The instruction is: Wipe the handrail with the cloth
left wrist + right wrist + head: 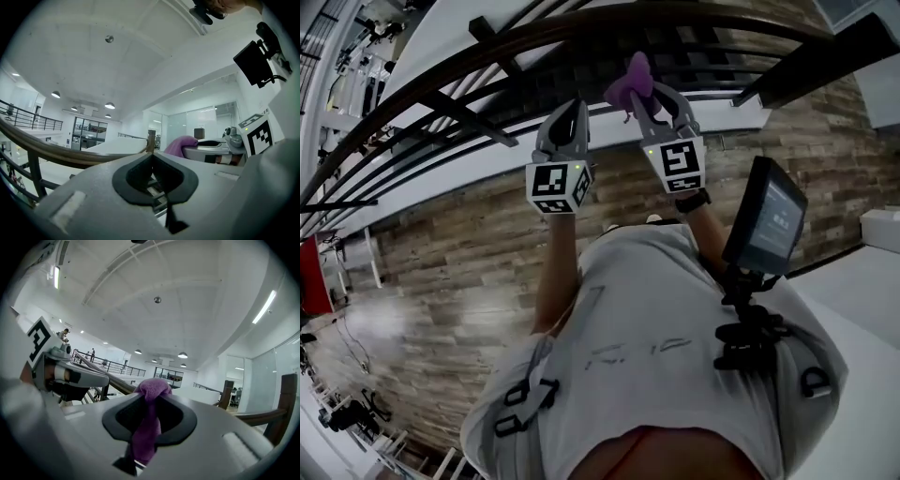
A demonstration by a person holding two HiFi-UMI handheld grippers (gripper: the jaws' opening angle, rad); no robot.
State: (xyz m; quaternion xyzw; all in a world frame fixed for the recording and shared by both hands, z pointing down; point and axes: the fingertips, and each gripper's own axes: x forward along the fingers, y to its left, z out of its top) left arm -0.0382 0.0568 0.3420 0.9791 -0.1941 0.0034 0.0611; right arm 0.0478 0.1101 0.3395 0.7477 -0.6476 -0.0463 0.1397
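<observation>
Right gripper (653, 99) is raised in front of the person's chest in the head view, its jaws pinching a purple cloth (635, 79) whose bunched end sticks up above the tips, close under the dark curved handrail (581, 33); whether the cloth touches the rail cannot be told from this angle. Just beside it on the left, the left gripper (569, 117) is lifted to about the same height, its marker cube (557, 187) facing the camera, and both point up towards the rail's dark bars. Below them spreads a wood-plank floor (441, 281), and a dark screen (766, 217) is mounted at the person's chest on the right. In the left gripper view the jaws are pressed together with nothing between them; the handrail sweeps in from the left behind the closed tips, and the cloth shows as a purple hump to the right, sitting on top of the right gripper, whose marker cube (257, 136) stands further right. In the right gripper view the jaws are clamped on the cloth: a rounded purple knot rises above the tips and a strip of it hangs down through the gap between the jaws. The left gripper lies at the left edge of that view with its marker cube (39, 341) turned to the camera, the handrail runs away behind it, and a wooden post (286, 401) stands at the right.
</observation>
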